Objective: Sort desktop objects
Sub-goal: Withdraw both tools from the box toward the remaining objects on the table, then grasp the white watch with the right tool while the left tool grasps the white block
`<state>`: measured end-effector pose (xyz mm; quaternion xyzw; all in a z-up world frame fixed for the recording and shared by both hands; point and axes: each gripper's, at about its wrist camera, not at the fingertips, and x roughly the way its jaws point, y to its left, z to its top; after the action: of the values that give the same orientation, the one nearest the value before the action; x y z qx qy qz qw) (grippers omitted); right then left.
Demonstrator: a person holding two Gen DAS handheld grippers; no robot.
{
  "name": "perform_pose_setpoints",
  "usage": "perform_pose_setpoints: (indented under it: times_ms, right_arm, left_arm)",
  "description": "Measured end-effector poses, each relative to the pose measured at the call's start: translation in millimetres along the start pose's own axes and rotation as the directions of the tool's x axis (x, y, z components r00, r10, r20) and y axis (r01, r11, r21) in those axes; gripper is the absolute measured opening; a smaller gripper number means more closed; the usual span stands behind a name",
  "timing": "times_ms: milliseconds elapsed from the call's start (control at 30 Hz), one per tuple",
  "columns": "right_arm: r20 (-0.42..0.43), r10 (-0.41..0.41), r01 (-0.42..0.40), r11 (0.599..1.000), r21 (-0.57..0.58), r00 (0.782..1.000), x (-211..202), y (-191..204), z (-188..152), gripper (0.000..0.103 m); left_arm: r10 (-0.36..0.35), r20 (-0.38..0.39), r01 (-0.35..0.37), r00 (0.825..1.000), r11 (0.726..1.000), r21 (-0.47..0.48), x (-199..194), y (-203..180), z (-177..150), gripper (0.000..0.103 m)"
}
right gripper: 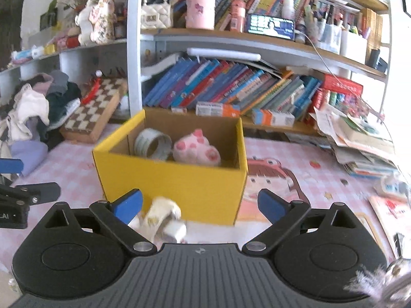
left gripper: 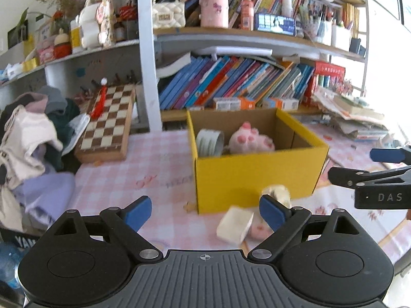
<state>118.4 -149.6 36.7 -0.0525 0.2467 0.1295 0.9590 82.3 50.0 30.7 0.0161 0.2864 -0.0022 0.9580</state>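
Observation:
A yellow cardboard box [left gripper: 257,179] [right gripper: 179,187] stands open on the pink checked tablecloth. A roll of tape [left gripper: 209,142] [right gripper: 152,143] and a pink-and-white plush toy [left gripper: 250,138] [right gripper: 196,148] lie inside it. Just in front of the box lie a white block [left gripper: 235,224] [right gripper: 174,229], a small cream object [left gripper: 277,192] [right gripper: 161,211] and a small pink item [left gripper: 258,229]. My left gripper [left gripper: 205,213] is open and empty, its right finger close to these items. My right gripper [right gripper: 200,205] is open and empty, facing the box front. Each gripper shows at the edge of the other's view.
A wooden chessboard [left gripper: 108,125] leans at the back left beside a heap of clothes [left gripper: 30,138]. Shelves of books [left gripper: 231,82] rise behind the box. A stack of papers and booklets [right gripper: 359,141] fills the right side of the table, and a red-printed booklet [right gripper: 390,213] lies nearer.

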Motion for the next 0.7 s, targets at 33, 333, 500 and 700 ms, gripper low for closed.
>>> perform_pose_setpoints:
  times_ms: [33,333,500,700]
  right_arm:
    - [-0.008,-0.009,0.009,1.000,0.000,1.000,-1.0,1.2,-4.7,0.098]
    - [-0.094,-0.039,0.034,0.998,-0.053,0.995,0.3,16.9,-41.1,0.099]
    - [-0.153,-0.024,0.012,0.997,-0.081,0.988,4.0,25.7,-55.8,0.100]
    - [-0.228,-0.004,-0.018,0.995,-0.096,0.974,11.4,33.4,-65.5,0.101]
  left_arm:
    - [0.001,-0.009,-0.001,1.000,1.000,0.000,0.0,0.5,-3.7,0.093]
    - [0.017,-0.084,-0.017,0.996,1.000,0.012,2.6,2.4,-30.7,0.093]
    - [0.014,-0.127,-0.012,0.992,1.000,0.017,5.4,1.2,-41.9,0.093]
    - [0.005,-0.182,0.003,0.983,0.999,0.040,11.2,-5.7,-52.7,0.093]
